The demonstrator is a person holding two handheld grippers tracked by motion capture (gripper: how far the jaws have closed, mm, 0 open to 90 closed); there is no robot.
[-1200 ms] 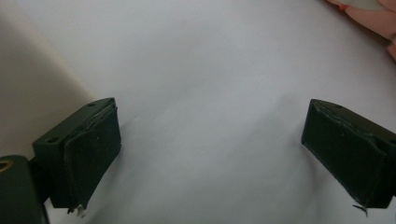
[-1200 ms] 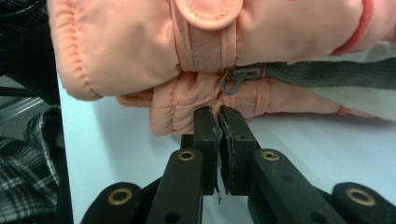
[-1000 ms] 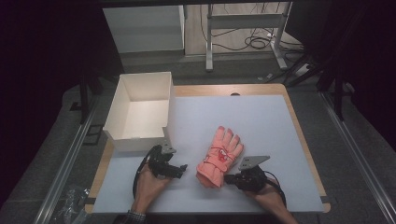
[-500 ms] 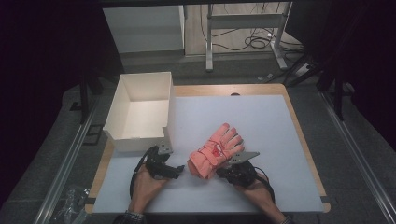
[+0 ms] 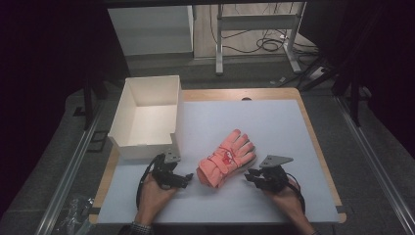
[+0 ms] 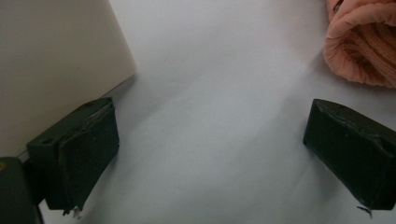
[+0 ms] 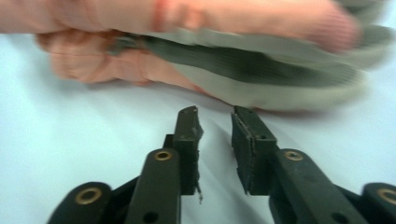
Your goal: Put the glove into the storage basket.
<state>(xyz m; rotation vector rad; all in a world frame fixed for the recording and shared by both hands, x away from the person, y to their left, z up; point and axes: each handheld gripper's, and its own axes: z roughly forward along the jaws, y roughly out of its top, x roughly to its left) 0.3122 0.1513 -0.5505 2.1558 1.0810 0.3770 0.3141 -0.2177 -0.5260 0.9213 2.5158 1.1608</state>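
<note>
A pale tabletop carries everything here, and the pink glove near its front middle serves as the landmark. Left of the glove and farther back stands an open white box, its near corner just beside the left hand-held gripper. That gripper rests on the tabletop just left of the glove's cuff, its jaws spread wide with nothing between them. The right hand-held gripper sits just right of the cuff, its tips close to the glove but apart from it; its jaws have just been opening and now stand at a narrow gap, empty. The glove lies flat, fingers pointing away and to the right.
</note>
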